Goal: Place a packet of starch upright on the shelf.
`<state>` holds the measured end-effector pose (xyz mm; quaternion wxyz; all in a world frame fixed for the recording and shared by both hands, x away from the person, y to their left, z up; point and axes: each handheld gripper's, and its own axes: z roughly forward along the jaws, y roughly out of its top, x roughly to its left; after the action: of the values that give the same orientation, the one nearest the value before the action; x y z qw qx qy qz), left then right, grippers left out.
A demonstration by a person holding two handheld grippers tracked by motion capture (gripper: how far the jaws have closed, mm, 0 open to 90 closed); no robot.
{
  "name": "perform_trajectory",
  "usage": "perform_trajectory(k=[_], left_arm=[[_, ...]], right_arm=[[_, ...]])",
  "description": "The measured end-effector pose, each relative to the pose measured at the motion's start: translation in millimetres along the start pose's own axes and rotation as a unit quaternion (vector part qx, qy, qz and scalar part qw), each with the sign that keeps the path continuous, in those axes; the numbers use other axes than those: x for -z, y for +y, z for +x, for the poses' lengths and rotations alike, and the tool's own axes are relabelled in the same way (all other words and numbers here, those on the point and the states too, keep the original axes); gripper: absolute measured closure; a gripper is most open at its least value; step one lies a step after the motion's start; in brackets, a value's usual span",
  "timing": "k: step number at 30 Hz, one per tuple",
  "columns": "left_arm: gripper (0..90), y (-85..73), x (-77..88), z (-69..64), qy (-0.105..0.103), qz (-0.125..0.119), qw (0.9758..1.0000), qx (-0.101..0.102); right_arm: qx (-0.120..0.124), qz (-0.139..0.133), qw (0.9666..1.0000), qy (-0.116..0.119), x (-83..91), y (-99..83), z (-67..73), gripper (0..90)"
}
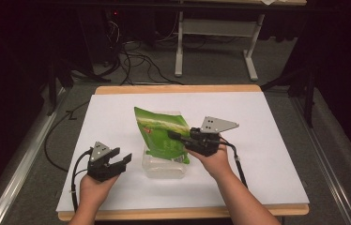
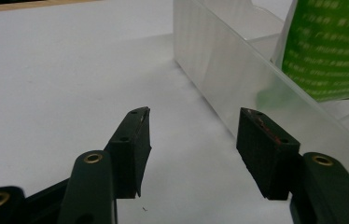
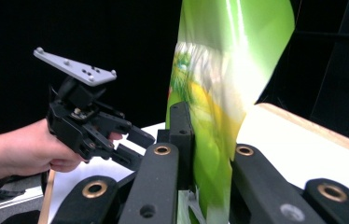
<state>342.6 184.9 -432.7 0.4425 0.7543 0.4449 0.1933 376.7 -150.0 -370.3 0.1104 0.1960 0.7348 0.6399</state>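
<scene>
White tabletop (image 1: 267, 140) roomy; left gripper (image 1: 119, 161) agape, empty; right gripper (image 1: 176, 136) clamps green bag (image 1: 162, 129).

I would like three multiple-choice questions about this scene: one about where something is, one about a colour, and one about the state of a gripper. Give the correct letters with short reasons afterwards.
1. Where is the lower end of the green pouch?
A. inside the clear plastic box
B. flat on the white board, far from the box
C. on the floor

2. What colour is the surface under the box?
A. blue
B. white
C. red

3. How is the left gripper?
A. shut on the pouch
B. shut on the box
C. open, holding nothing

Answers:
1 A: in the high view the pouch stands tilted with its bottom in the box.
2 B: the white board covers the wooden table.
3 C: its jaws stand apart beside the box wall, while the right gripper clamps the pouch.
</scene>
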Motion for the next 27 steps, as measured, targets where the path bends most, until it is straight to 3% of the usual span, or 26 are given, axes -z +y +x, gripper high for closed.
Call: perform_trajectory(k=[12,27], left_arm=[[45.0,0.1,0.5,0.4,0.000,-0.001,1.0000,0.001],[45.0,-0.1,0.2,-0.9,-0.002,0.000,1.0000,0.000]], right_arm=[[-0.018,-0.019,0.9996,0.004,-4.1,-6.6,-2.3,86.3],[-0.024,-0.019,0.9995,-0.006,-4.8,-13.0,-1.4,86.4]])
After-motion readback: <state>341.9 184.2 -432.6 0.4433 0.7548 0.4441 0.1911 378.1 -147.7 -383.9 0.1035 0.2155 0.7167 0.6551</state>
